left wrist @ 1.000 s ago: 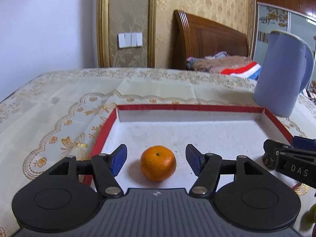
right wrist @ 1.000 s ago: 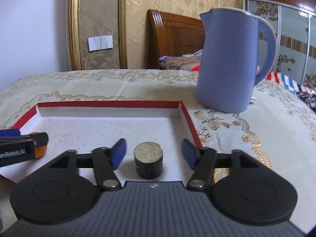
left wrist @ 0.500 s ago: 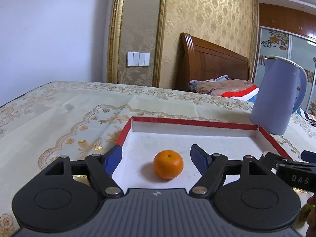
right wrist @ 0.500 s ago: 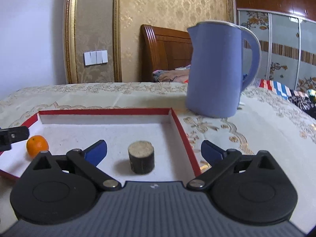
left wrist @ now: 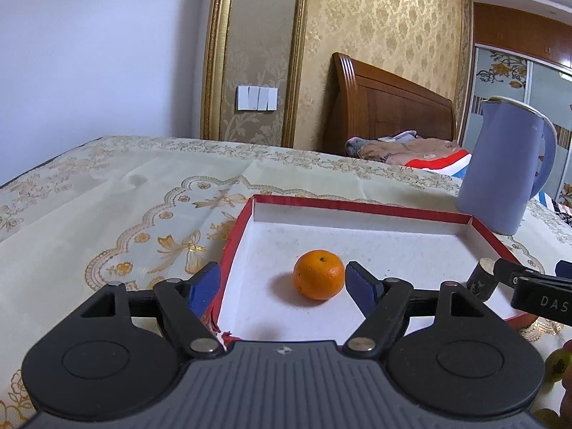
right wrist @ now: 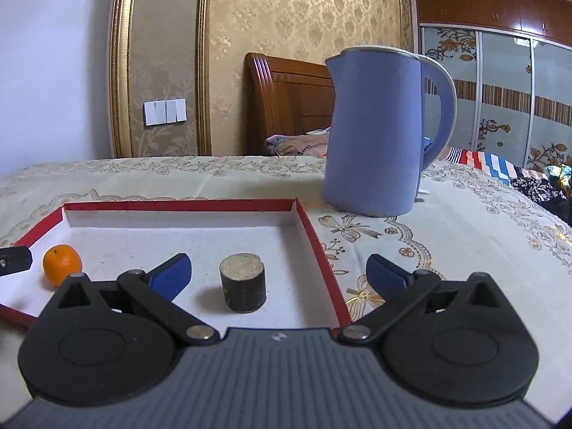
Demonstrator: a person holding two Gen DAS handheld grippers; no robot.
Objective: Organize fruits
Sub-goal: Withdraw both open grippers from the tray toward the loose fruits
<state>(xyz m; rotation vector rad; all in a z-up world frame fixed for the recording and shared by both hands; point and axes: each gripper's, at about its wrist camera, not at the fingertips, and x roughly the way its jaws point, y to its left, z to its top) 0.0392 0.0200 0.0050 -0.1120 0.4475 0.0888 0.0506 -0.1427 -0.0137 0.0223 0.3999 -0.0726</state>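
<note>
A small orange [left wrist: 319, 274] lies in the white, red-rimmed tray [left wrist: 361, 208]; it also shows in the right wrist view [right wrist: 62, 264]. My left gripper [left wrist: 282, 287] is open and empty, back near the tray's front left corner, the orange just inside its right finger. A dark cylinder with a tan top [right wrist: 243, 283] stands in the tray [right wrist: 178, 205] near its right wall. My right gripper [right wrist: 279, 274] is open wide and empty, the cylinder between its fingers ahead. Green grapes [left wrist: 557, 366] show at the left wrist view's lower right edge.
A tall blue kettle [right wrist: 379, 132] stands on the patterned tablecloth [left wrist: 107, 207] behind the tray's right corner. A wooden headboard [left wrist: 386, 107] and bedding lie beyond the table. The right gripper's finger [left wrist: 529, 291] crosses the left wrist view at right.
Both grippers have opened wider and drawn back and up from the tray. The orange and the cylinder stay where they were in the tray.
</note>
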